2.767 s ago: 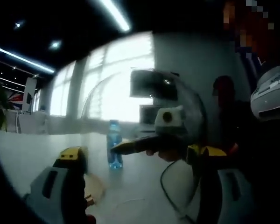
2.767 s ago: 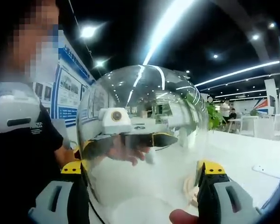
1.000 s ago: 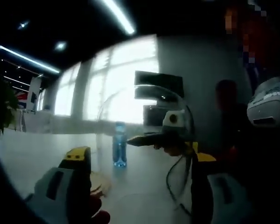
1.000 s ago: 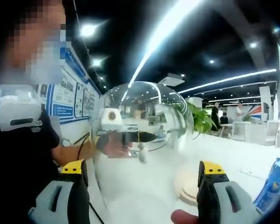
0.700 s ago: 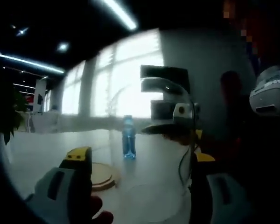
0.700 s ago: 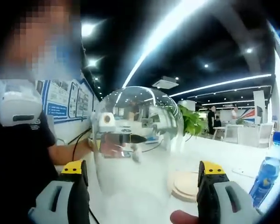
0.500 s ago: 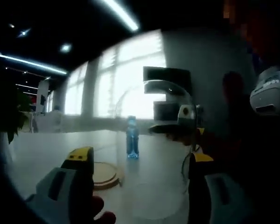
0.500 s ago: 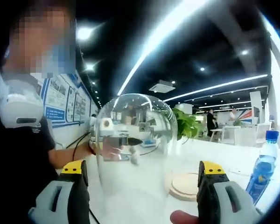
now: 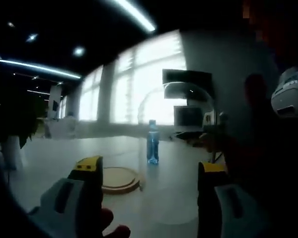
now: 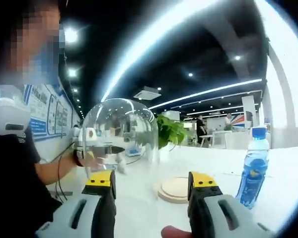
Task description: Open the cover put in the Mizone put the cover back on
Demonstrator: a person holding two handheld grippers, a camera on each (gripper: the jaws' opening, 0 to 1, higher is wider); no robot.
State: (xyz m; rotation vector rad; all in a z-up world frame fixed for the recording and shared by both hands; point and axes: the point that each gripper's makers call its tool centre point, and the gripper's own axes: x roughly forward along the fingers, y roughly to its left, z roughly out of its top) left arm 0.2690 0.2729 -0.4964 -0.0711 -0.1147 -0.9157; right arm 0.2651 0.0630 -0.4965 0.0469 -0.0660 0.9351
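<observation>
A long pale counter (image 10: pixel 288 183) runs through a big open hall lit by ceiling strips, and a clear glass dome, the cover (image 10: pixel 120 141), is the largest thing on the go. In the right gripper view the cover hangs off to the left of the jaws, clear of its base, with the left gripper (image 10: pixel 97 148) seen through the glass and apparently gripping it, though I cannot make out the contact itself. In the left gripper view the same cover (image 9: pixel 188 106) curves up on the right. Next in size is the round wooden base (image 10: pixel 174 189), lying bare on the counter just ahead of the right gripper (image 10: pixel 150 186); it also shows in the left gripper view (image 9: pixel 120 179). Smallest is the Mizone bottle (image 10: pixel 252 168), blue-labelled with a blue cap, upright on the counter, apart from the base on its right; from the other side it stands beyond the base (image 9: pixel 152 143). The right jaws stand wide and hold nothing. The left gripper's own jaws (image 9: pixel 149 171) look well apart, with glass seeming to lie between them, but whether they pinch it I cannot tell. I judge the cover is off, so the next move calls for the right gripper to reach for the bottle, close on its body and set it upright on the base.
</observation>
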